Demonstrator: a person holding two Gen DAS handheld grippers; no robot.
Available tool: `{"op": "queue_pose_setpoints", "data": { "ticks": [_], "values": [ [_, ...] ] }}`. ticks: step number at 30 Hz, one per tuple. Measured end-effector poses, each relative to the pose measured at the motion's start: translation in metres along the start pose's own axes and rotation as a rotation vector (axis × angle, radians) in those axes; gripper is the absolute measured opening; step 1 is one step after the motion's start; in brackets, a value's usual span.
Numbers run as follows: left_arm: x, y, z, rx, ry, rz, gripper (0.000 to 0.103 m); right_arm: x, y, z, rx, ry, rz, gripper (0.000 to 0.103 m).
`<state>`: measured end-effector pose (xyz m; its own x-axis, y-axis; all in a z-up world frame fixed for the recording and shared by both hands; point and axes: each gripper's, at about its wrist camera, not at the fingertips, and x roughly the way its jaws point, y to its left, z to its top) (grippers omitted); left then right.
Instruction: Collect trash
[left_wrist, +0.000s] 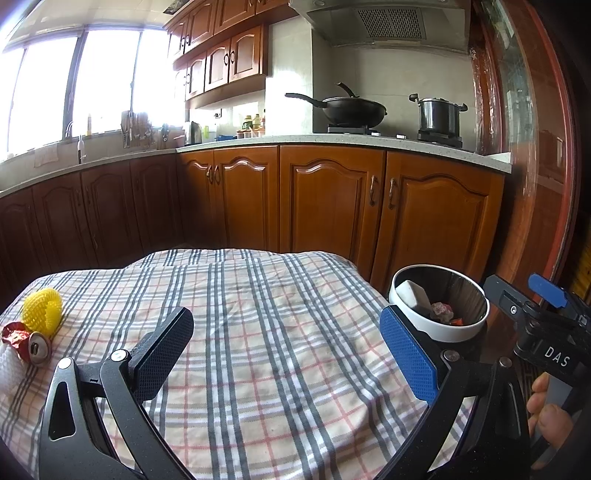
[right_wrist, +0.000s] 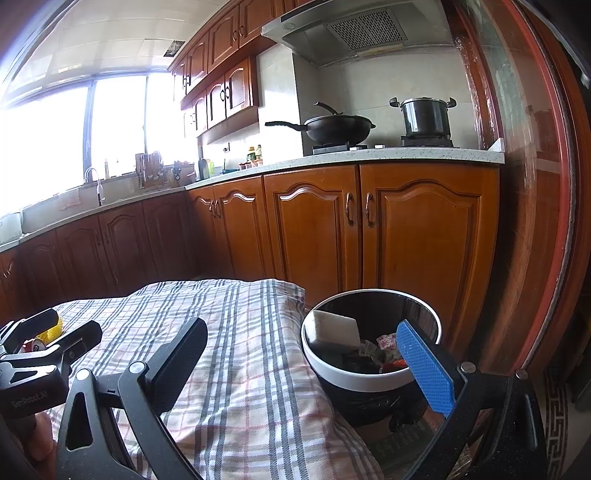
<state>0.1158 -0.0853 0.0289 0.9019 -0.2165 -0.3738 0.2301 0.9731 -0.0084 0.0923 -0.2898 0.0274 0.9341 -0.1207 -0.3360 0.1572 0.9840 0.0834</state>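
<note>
Just one can (left_wrist: 37, 349), one bin (left_wrist: 439, 334)

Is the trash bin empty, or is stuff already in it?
Not empty. The trash bin has no lid on and holds a white sponge-like block and crumpled wrappers. It is partly filled, well below the rim.

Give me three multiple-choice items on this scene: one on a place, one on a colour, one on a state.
1. Where does the crushed can lie?
A. in the bin
B. on the checked cloth beside the yellow foam net
C. on the counter

2. What colour is the bin's rim?
A. white
B. red
C. green

3. How is the left tool?
A. shut on the can
B. shut on nothing
C. open, holding nothing

Answers: B, it rests by the yellow foam net on the cloth; A, the ring is white; C, its fingers stand wide apart.
</note>
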Motion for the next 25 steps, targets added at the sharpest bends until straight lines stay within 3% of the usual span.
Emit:
{"op": "queue_pose_setpoints", "data": {
  "ticks": [25],
  "values": [
    [0.0078,0.0081,0.0001,-0.026,0.03,-0.018,0.103,0.0069,0.002,-0.001,0.002,0.022,0.003,0.103]
  ]
}}
